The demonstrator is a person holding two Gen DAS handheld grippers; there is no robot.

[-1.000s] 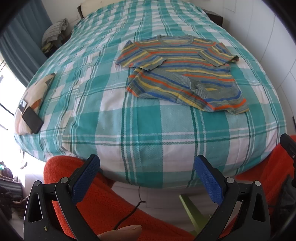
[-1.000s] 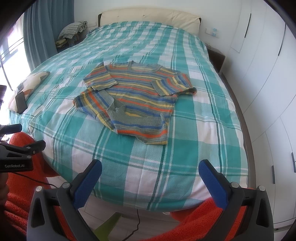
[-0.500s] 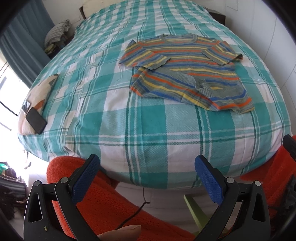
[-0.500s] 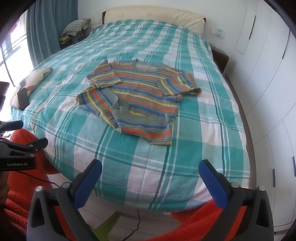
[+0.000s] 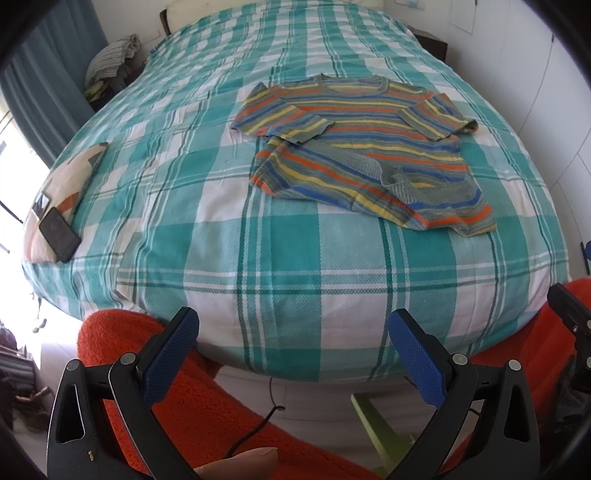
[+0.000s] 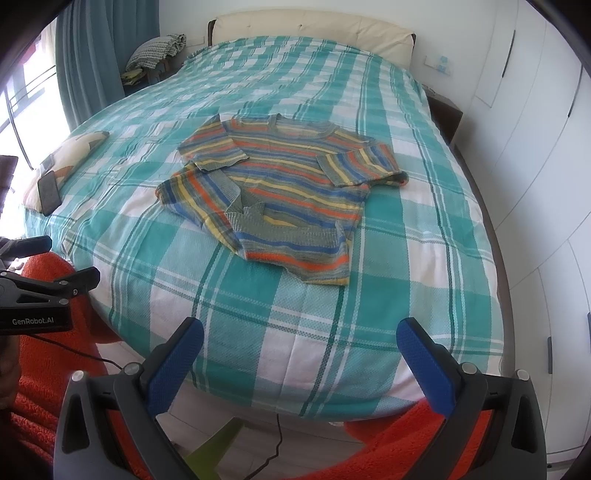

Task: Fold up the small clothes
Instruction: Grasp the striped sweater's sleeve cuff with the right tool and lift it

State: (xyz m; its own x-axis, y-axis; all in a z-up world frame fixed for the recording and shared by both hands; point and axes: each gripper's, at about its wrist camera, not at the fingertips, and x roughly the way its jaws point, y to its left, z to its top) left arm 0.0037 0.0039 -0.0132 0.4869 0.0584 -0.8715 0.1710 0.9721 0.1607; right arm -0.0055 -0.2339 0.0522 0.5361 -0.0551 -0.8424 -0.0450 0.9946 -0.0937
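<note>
So the striped sweater (image 5: 364, 155) is lying on the bed (image 5: 280, 258), on the teal-and-white checked cover, a bit toward the foot end and well apart from both tongs. Neckline points away toward the headboard (image 6: 310, 26). Both sleeves are already folded in over the chest, and the hem at the 7 o'clock corner is flipped up so you can see the grey knit inside. In the right wrist view it sits around 12 o'clock from the tongs; in the left wrist view it's more like 1 o'clock.

Left tongs (image 5: 293, 354) are spread wide, blue pads apart, nothing between them, hanging over the foot edge of the bed. Right tongs (image 6: 299, 363) same deal: spread wide, holding nothing. You can also catch the left tool side-on at 9 o'clock in the right view.

Off at 10 o'clock on the bed's edge there's a pillow (image 5: 70, 184) with a dark phone (image 5: 59, 234) lying on it. There's something orange and fuzzy (image 5: 192, 402) below the tongs, probably the person's clothing or a blanket, hard to say from this angle. White wardrobe doors (image 6: 535, 147) run along 3 o'clock, blue curtain (image 6: 88, 55) at 10.
</note>
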